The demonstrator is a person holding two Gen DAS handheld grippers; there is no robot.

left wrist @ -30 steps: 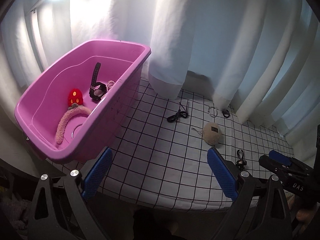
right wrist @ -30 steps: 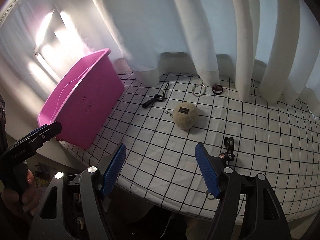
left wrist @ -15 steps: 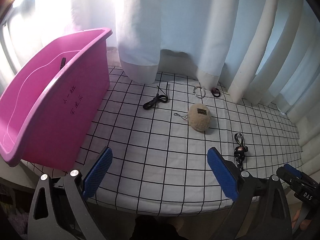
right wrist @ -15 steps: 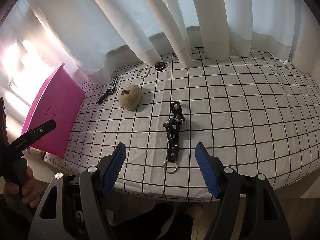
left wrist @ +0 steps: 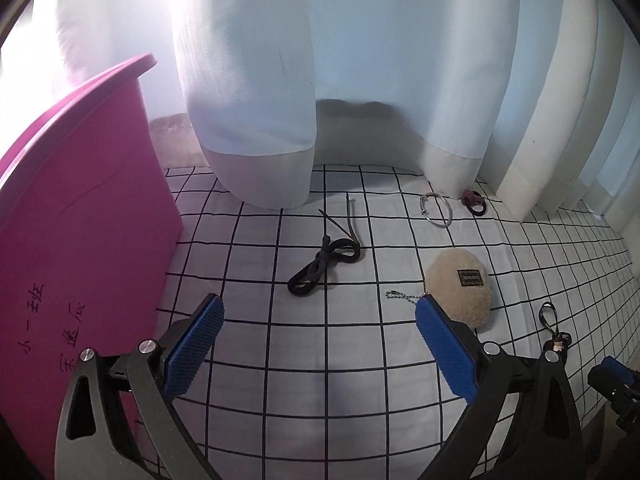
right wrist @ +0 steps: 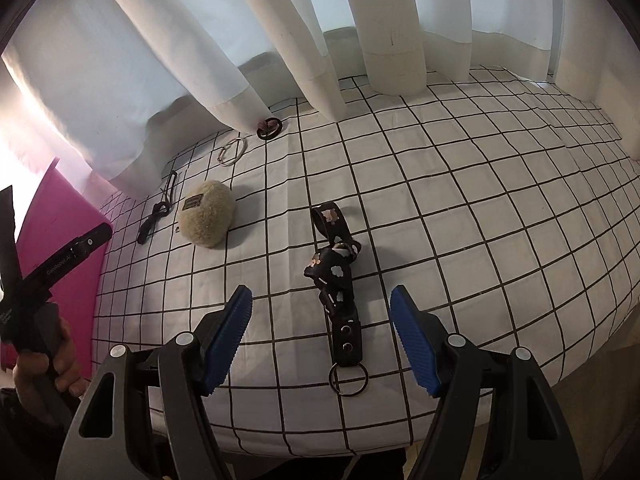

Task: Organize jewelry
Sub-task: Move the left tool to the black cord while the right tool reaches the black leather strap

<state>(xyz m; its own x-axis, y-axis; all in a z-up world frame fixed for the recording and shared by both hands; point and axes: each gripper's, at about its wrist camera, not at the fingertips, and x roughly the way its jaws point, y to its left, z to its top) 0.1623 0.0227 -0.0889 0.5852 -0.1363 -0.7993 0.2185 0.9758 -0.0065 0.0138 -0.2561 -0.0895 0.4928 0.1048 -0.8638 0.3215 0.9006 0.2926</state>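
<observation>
Directly ahead of the right gripper (right wrist: 320,322): black patterned key strap (right wrist: 334,280), lying flat on the grid-checked table (right wrist: 460,208), long axis nearly in line with the fingers, loop end away, riveted tab and metal ring (right wrist: 348,378) toward the camera. Tab end between the two spread blue pads, touching neither; ring just short of the pad tips, nearest the table edge. Jaws wide open, nothing held. Likely next: straight push forward and down, then closing across the strap's narrow width near the rivets. Further out to the left: beige plush ball (right wrist: 206,214), black cord (right wrist: 154,218), silver ring (right wrist: 232,152), dark hair tie (right wrist: 270,128) by the curtain hem. Left gripper (left wrist: 320,344) also spread and empty, nearer the black cord and the plush ball, farther from the strap, seen only at that view's right edge. Pink bin (left wrist: 76,240) at far left, probable destination.
</observation>
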